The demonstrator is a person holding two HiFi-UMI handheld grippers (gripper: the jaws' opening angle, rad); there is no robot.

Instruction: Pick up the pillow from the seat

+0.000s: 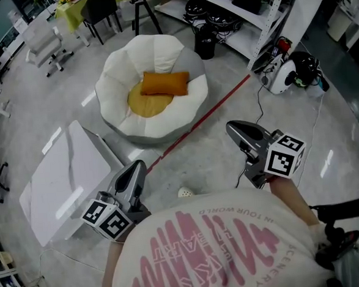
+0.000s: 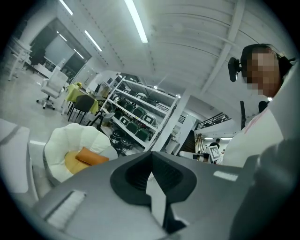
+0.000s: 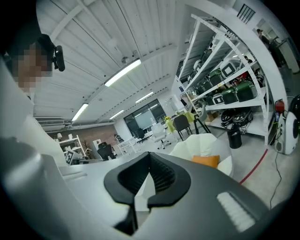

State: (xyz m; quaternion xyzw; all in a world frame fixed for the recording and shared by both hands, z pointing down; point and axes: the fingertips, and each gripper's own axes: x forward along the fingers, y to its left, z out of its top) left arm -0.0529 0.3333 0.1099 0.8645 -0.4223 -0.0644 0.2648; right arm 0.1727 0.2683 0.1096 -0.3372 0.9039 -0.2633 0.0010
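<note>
Prob. pre-reach step: L gripper (image 1: 138, 168) & R gripper (image 1: 235, 128) are hovering pressed together, empty, orange pillow (image 1: 163, 84) lying on white cushion seat (image 1: 116, 70) at 12 o'clock, well apart; next likely needs closing in, jaws spread.

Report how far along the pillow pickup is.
Nothing done yet: the orange pillow lies on the white seat, untouched. In hand: nothing; the left claw and right claw are both shut and empty, held over the floor short of the seat. Left: reach the seat, open a claw, grip the pillow and lift it.
</note>
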